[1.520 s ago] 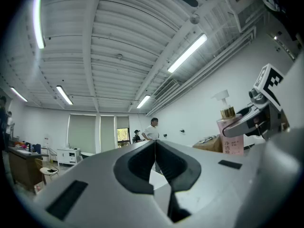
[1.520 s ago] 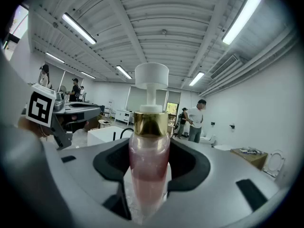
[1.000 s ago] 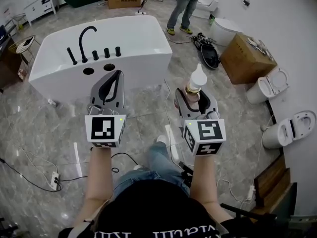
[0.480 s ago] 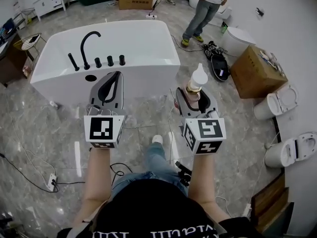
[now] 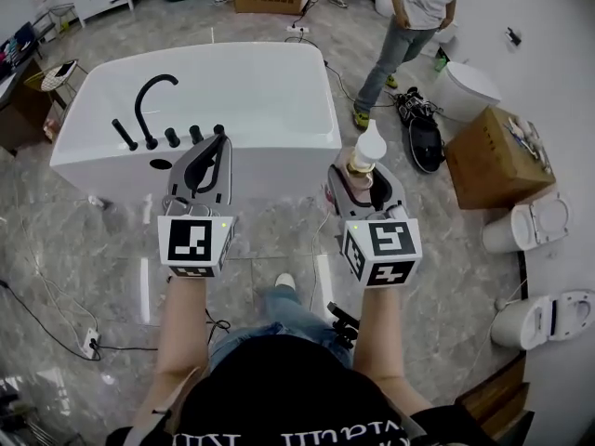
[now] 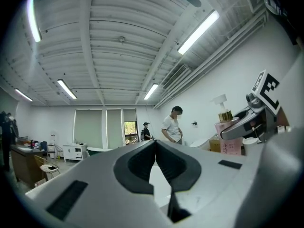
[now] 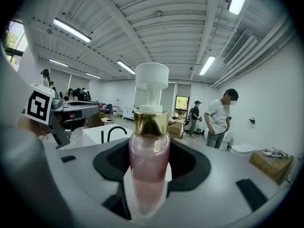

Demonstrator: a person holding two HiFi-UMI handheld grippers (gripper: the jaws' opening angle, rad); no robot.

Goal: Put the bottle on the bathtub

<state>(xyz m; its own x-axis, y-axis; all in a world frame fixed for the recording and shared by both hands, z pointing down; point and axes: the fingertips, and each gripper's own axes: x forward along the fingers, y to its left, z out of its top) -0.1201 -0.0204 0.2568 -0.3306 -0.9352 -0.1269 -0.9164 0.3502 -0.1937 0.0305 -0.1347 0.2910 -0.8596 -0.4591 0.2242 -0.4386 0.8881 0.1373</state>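
Note:
A pink pump bottle [image 5: 364,156] with a gold collar and white pump head stands upright between the jaws of my right gripper [image 5: 358,177], which is shut on it; the same bottle [image 7: 149,165] fills the middle of the right gripper view. My left gripper [image 5: 216,149] is shut with nothing in it, its jaws touching [image 6: 155,148]. The white bathtub [image 5: 279,110] lies just ahead of both grippers, with a black faucet [image 5: 149,100] and black knobs on its near-left rim. From the left gripper view the bottle [image 6: 223,120] shows at the right.
A person [image 5: 409,35] stands beyond the tub's right end. A cardboard box [image 5: 497,161] and white toilets [image 5: 530,226] line the right wall. Black shoes [image 5: 423,137] and cables lie on the grey marble floor [image 5: 93,249]. A dark table [image 5: 19,110] is at the left.
The bathtub has come nearer in the head view and now lies right ahead of the grippers. Both grippers keep the same pose, the right still holding the bottle. The person has shifted right.

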